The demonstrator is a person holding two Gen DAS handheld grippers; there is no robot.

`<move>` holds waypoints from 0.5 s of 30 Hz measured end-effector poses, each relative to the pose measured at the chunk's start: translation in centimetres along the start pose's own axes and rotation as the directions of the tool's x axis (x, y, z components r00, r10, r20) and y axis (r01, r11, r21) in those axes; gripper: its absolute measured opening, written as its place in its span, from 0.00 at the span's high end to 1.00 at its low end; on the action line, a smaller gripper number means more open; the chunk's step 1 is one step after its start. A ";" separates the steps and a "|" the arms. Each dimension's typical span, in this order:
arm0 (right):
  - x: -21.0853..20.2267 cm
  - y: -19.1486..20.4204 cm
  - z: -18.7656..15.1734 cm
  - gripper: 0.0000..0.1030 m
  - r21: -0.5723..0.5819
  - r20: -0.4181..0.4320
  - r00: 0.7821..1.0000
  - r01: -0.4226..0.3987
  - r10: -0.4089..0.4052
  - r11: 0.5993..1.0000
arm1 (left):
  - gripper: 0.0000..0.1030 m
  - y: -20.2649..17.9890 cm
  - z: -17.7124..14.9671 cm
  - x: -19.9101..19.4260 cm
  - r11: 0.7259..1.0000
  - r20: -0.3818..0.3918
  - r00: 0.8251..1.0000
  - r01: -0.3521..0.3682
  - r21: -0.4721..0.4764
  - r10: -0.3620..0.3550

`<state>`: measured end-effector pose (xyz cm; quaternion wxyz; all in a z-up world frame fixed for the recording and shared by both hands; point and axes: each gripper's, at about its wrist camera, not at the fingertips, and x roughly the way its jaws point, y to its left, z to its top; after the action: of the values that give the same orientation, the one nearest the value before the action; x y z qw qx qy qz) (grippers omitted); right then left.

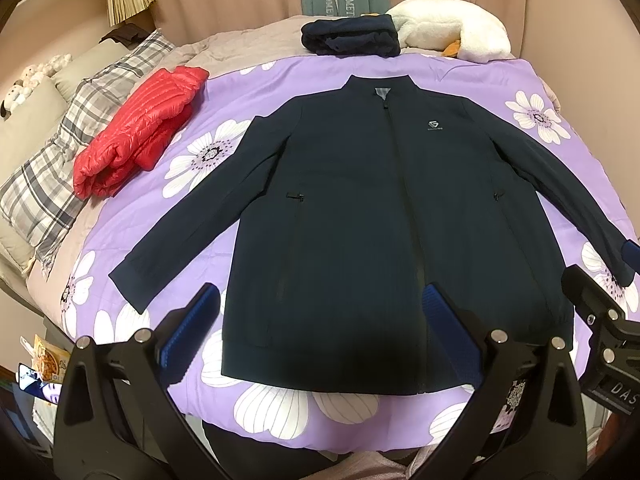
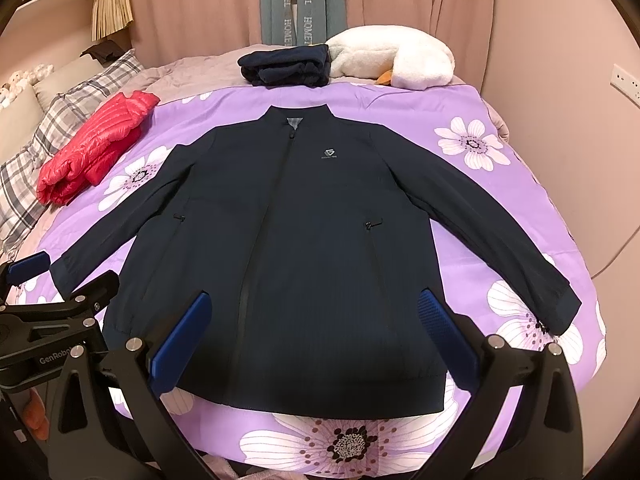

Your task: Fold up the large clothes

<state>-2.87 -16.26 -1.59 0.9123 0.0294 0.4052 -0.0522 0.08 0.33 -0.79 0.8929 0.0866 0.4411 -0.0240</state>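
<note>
A dark navy zip-front jacket [image 1: 360, 216] is spread flat on the purple floral bedspread [image 2: 480, 168] directly ahead of the left claw [image 1: 316, 332] and right claw [image 2: 316, 336], both wide open and empty.

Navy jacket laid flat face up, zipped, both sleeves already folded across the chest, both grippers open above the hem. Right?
Not quite: the sleeves are not folded. In the left wrist view the navy jacket lies flat with both sleeves spread out to the sides. The rest holds: zipped, left hand-held gripper and right hand-held gripper open above the hem.
</note>
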 end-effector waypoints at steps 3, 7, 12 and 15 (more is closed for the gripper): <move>0.0 0.1 0.0 0.01 -0.003 0.000 1.000 -0.003 0.003 1.000 | 0.02 0.1 0.0 0.0 1.000 -0.001 1.000 -0.002 -0.003 0.002; 0.2 0.0 0.1 0.01 -0.003 -0.001 1.000 -0.004 0.004 1.000 | 0.02 0.2 -0.1 0.0 1.000 -0.001 1.000 -0.001 -0.003 0.001; 0.2 0.0 0.0 0.01 0.000 -0.001 1.000 -0.004 0.004 1.000 | 0.02 0.2 0.0 0.0 1.000 -0.003 1.000 -0.001 -0.001 0.001; 0.2 0.0 0.0 0.01 0.000 -0.002 1.000 -0.005 0.005 1.000 | 0.02 0.2 0.0 0.1 1.000 -0.005 1.000 0.000 -0.002 0.000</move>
<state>-2.73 -16.23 -1.78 0.9121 0.0308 0.4058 -0.0498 0.12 0.55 -0.86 0.8920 0.0856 0.4433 -0.0234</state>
